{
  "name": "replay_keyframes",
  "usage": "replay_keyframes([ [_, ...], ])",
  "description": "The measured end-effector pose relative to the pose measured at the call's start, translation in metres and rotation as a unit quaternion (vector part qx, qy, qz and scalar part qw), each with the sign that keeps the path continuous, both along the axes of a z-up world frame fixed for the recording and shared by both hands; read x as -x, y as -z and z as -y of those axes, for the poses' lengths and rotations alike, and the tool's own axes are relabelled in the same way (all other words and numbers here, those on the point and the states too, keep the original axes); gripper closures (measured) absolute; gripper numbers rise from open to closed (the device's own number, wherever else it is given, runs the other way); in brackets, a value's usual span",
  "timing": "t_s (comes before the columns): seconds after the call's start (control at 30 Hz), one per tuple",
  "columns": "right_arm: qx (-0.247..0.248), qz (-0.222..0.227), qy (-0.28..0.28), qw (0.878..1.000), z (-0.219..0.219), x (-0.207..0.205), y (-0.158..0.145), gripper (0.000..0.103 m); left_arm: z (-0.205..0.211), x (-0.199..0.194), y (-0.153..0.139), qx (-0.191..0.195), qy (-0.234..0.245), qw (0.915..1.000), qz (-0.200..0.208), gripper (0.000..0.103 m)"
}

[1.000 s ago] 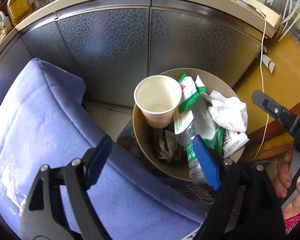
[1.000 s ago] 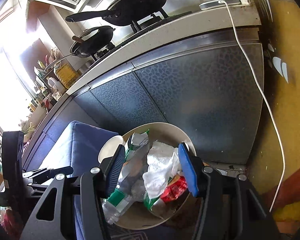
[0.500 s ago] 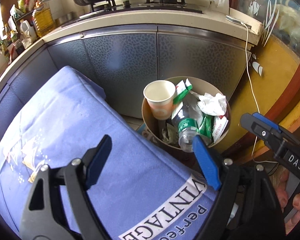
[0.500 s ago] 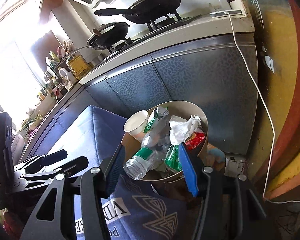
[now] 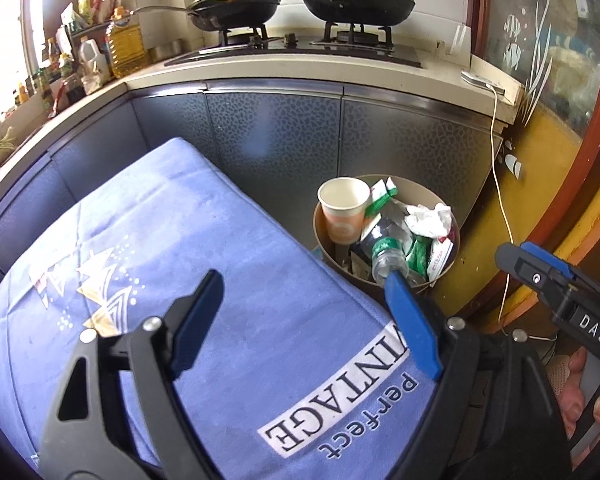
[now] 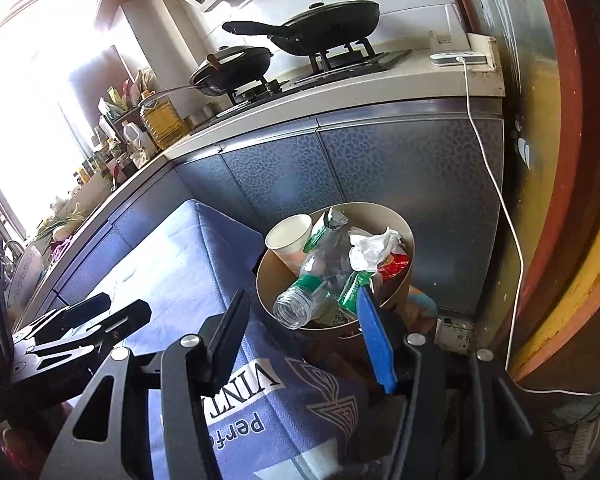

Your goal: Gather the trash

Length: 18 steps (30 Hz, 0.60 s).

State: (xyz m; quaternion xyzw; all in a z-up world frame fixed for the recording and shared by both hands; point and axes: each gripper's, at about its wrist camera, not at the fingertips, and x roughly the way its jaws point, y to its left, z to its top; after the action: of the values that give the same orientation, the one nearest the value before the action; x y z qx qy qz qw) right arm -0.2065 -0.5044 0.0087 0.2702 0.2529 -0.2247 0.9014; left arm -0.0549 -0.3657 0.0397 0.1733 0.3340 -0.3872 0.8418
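A round tan trash bin (image 5: 446,270) (image 6: 404,280) stands on the floor against the cabinets, beside a blue-covered table. It holds a paper cup (image 5: 343,210) (image 6: 289,236), a clear plastic bottle (image 5: 386,256) (image 6: 304,300), crumpled white paper (image 5: 428,218) (image 6: 370,248) and green and red wrappers. My left gripper (image 5: 304,296) is open and empty above the blue cloth (image 5: 180,280), back from the bin. My right gripper (image 6: 304,312) is open and empty, near the bin's front rim.
Dark patterned cabinet doors (image 5: 276,140) stand behind the bin under a counter with a gas stove and two black pans (image 5: 356,0). A white cable (image 5: 498,184) hangs down the yellow wall on the right. Bottles and jars (image 5: 96,52) crowd the counter at left.
Both grippers have pulled back and up from the bin, which now looks smaller and farther. More of the blue cloth and the stove has come into view. Both stay open and empty.
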Motion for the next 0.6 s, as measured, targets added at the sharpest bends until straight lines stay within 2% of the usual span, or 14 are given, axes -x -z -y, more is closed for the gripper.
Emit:
replay_keyframes([
  [0.07,0.0,-0.002,-0.001,1.0,-0.005,0.002,-0.002,0.047,-0.006,0.002,-0.005,0.011,0.0,0.9999,0.002,0.016],
  [0.2,-0.004,-0.003,0.003,1.0,-0.011,0.007,-0.007,0.047,-0.013,0.007,-0.013,0.026,0.005,0.9996,0.007,0.015],
  [0.33,-0.005,-0.013,0.005,1.0,-0.017,0.01,-0.012,0.039,-0.016,0.015,-0.021,0.041,0.014,0.9989,0.018,0.007],
  [0.6,0.006,-0.016,0.014,1.0,-0.021,0.009,-0.018,0.03,-0.021,0.021,-0.034,0.058,0.022,0.9976,0.031,0.006],
])
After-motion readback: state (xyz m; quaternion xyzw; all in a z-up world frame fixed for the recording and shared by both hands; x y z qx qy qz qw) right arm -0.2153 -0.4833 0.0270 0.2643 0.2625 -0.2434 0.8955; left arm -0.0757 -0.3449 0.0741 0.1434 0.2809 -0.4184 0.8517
